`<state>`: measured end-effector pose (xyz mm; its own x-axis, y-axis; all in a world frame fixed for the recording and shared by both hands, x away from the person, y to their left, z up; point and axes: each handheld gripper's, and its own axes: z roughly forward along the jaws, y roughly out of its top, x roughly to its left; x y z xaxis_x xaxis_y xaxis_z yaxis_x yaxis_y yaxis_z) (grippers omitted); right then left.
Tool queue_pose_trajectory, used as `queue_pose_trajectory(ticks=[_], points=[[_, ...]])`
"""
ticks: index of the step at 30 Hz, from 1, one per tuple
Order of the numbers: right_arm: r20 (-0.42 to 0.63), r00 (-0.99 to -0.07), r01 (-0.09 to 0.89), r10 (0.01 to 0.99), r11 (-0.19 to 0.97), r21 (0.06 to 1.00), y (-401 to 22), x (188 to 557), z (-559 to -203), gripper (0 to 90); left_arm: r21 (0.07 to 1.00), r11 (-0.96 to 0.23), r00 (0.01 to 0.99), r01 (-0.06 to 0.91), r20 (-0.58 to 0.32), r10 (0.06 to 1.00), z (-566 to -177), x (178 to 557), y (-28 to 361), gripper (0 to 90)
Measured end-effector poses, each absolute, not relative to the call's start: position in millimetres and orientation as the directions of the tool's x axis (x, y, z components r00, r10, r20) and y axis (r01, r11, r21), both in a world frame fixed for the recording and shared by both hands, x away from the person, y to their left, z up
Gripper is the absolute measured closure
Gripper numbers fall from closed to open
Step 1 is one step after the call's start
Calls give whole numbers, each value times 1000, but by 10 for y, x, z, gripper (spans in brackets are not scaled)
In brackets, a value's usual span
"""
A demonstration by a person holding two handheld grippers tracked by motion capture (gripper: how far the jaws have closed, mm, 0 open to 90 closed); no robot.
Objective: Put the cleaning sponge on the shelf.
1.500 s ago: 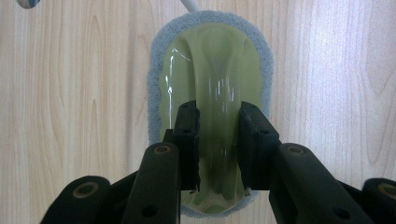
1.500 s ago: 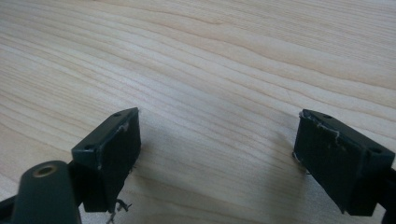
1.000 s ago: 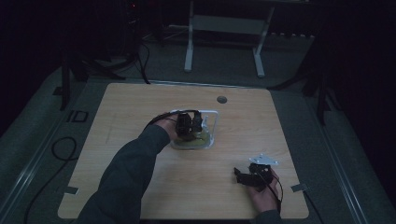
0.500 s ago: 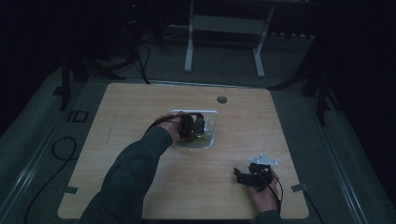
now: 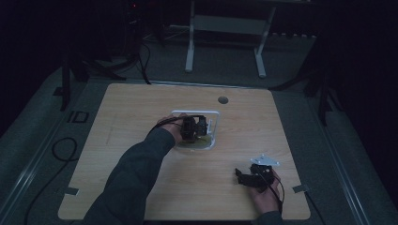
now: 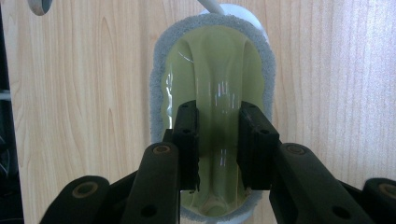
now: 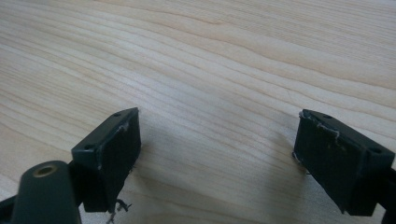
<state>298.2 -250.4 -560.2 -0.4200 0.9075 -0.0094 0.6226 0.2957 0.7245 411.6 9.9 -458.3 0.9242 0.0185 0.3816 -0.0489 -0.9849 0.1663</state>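
Note:
A yellow-green glossy pad [image 6: 210,65] with a fuzzy grey rim [image 6: 156,93] lies on the wooden table [image 5: 141,112]. A raised ridge runs along its middle. My left gripper [image 6: 218,126] points down on it, with a jaw pressed on each side of that ridge. In the high view the left gripper [image 5: 197,129] is at the table's middle, inside a white square frame [image 5: 213,115]. My right gripper [image 5: 241,177] rests near the front right edge. In its own view the right gripper [image 7: 217,140] stands open over bare wood, with nothing between the jaws.
A round grommet hole [image 5: 223,100] sits in the table behind the frame. A white rounded object [image 6: 233,8] touches the pad's far end. Metal stand legs [image 5: 190,51] rise beyond the table. A cable [image 5: 61,150] loops on the floor at the left.

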Motion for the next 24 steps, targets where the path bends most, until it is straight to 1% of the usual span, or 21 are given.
queue_pose_trajectory(ticks=[10,21,24], points=[[-10,-420,622,907,296,725,-2504,2982,-5602,143,177,-983,915,-47,401,29,-4613,4128,91,709],[-9,-420,623,907,295,725,-2504,2981,-5602,144,151,-988,901,-41,432,29,-4683,4129,62,708],[-9,-420,623,907,295,725,-2504,2981,-5602,143,161,-986,899,-37,436,37,-4698,4136,55,708]])
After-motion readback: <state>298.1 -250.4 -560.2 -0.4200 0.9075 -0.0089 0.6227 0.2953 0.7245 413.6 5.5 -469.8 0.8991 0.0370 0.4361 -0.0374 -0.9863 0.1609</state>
